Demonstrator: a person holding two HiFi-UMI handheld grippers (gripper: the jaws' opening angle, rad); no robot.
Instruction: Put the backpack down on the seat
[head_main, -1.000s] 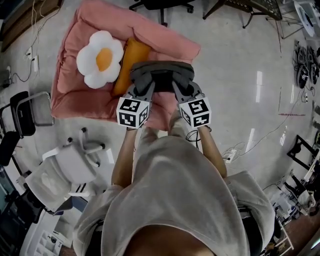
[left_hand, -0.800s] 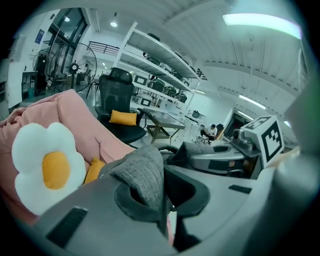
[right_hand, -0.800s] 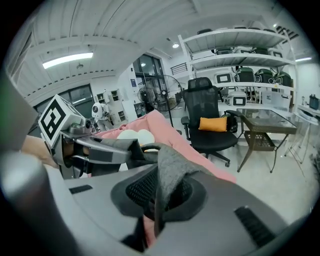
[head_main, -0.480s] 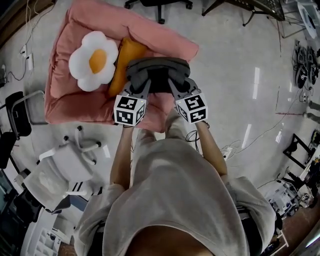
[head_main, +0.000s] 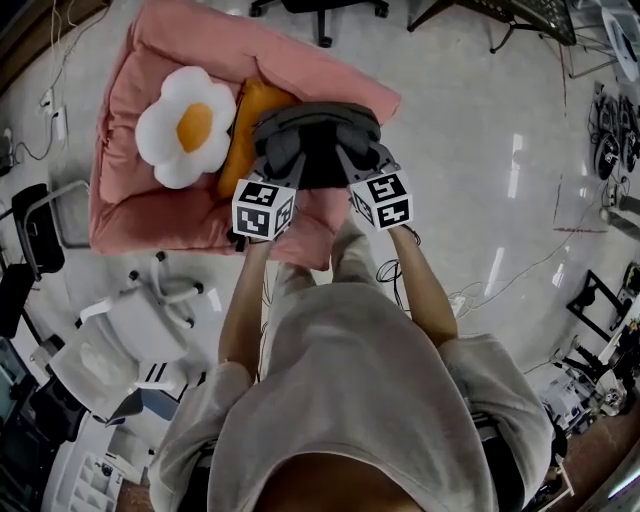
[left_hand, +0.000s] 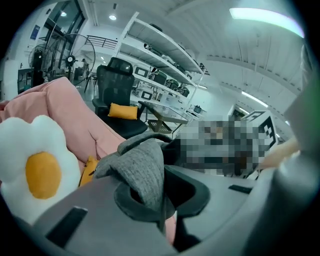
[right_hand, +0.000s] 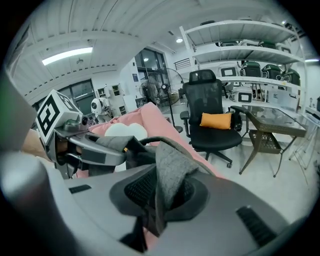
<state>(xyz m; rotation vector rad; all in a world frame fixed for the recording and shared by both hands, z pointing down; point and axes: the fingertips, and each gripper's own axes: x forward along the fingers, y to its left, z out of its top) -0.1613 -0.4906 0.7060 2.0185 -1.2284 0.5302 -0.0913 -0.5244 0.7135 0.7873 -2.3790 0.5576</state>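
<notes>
Backpack (head_main: 318, 140) hanging low over the pink seat (head_main: 150, 215), right of the fried-egg cushion (head_main: 185, 125) and orange pillow (head_main: 245, 130). Left gripper (head_main: 280, 165) clamped tight on one grey strap; right gripper (head_main: 355, 163) easing open, its strap still pinched between the jaws.

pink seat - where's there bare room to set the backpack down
Bare pink seat shows on the near side of the egg cushion, and at the near right, right of the orange pillow, under the backpack. The back left is crowded by both cushions.
</notes>
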